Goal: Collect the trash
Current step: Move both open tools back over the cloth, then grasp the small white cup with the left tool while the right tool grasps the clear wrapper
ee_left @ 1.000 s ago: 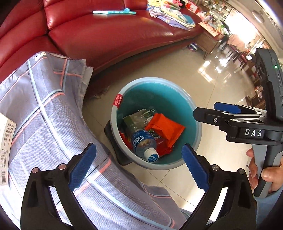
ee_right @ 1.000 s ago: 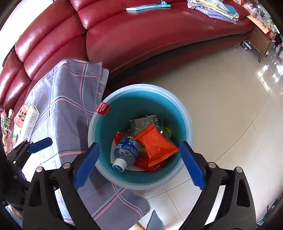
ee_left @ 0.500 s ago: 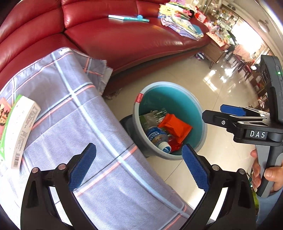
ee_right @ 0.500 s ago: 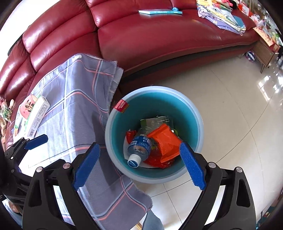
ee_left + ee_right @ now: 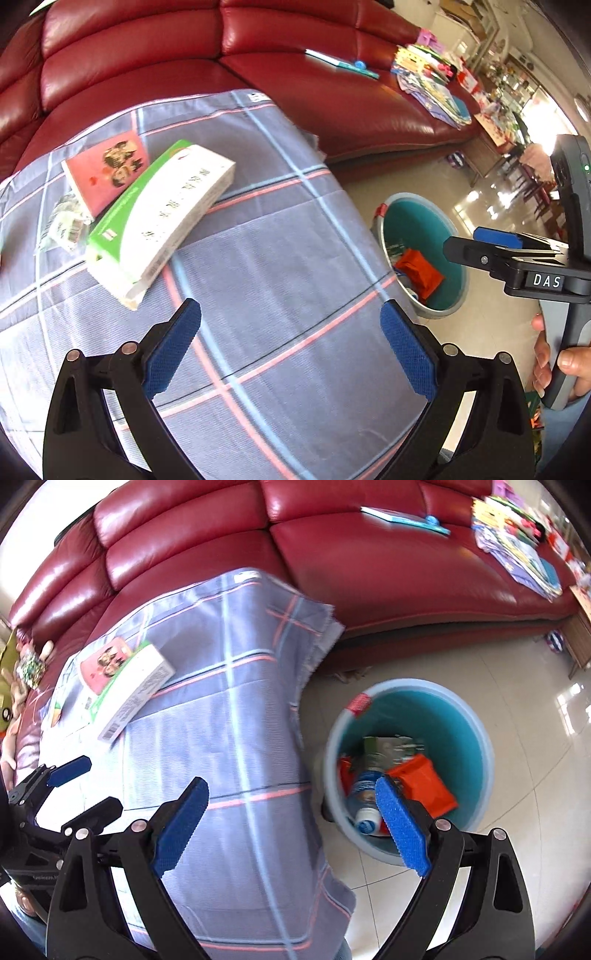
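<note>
both tools (image 5: 290,341) (image 5: 291,821) gape empty over bare plaid cloth (image 5: 280,236); bin (image 5: 476,734) beside its edge.

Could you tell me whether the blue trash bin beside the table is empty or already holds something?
Not empty: the bin holds a plastic bottle and an orange wrapper.

White-and-green cardboard box (image 5: 159,218) lies flat on the plaid cloth, overlapping a pink flat packet (image 5: 105,171). Round teal plastic bin (image 5: 476,734) stands on the floor beside it, holding an orange wrapper (image 5: 424,786) and a plastic bottle (image 5: 364,794).
</note>
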A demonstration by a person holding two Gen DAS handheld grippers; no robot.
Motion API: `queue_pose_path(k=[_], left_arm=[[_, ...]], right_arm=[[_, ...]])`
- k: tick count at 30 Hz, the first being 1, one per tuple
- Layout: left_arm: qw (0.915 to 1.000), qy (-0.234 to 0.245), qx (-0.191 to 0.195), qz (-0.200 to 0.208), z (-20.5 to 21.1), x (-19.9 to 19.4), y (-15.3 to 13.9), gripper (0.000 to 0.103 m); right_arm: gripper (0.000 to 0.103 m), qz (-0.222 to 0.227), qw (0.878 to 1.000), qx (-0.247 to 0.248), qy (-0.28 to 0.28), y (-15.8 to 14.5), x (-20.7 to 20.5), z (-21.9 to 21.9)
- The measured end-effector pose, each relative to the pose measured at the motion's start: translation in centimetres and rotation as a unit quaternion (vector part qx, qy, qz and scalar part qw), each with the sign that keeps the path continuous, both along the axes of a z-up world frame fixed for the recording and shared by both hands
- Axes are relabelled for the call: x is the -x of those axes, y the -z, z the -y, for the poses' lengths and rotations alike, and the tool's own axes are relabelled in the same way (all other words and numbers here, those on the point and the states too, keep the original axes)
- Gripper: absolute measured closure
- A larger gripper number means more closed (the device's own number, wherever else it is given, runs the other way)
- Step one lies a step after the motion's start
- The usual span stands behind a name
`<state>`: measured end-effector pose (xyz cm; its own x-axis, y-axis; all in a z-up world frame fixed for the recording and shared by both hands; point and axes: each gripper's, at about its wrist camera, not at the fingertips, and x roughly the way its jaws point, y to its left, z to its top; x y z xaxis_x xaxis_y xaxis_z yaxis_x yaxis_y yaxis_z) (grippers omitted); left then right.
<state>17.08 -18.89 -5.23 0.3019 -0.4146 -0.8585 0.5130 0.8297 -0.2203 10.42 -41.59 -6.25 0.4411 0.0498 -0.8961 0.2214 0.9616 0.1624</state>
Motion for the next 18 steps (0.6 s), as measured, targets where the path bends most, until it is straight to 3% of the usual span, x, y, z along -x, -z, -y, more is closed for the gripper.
queue_pose_path(k=[11,18], left_arm=[[0.9948,-0.101,0.005,-0.001,-13.3,-3.2,0.3,0.005],[0.9889,-0.148,0.000,-0.004,-19.4,-5.5,0.7,0.005]], right_arm=[[0.015,-0.018,0.996,0.015,-0.084,-0.1,-5.8,-11.8],[0.015,-0.020,0.990,0.036,-0.137,-0.7,-11.0,-18.3]])
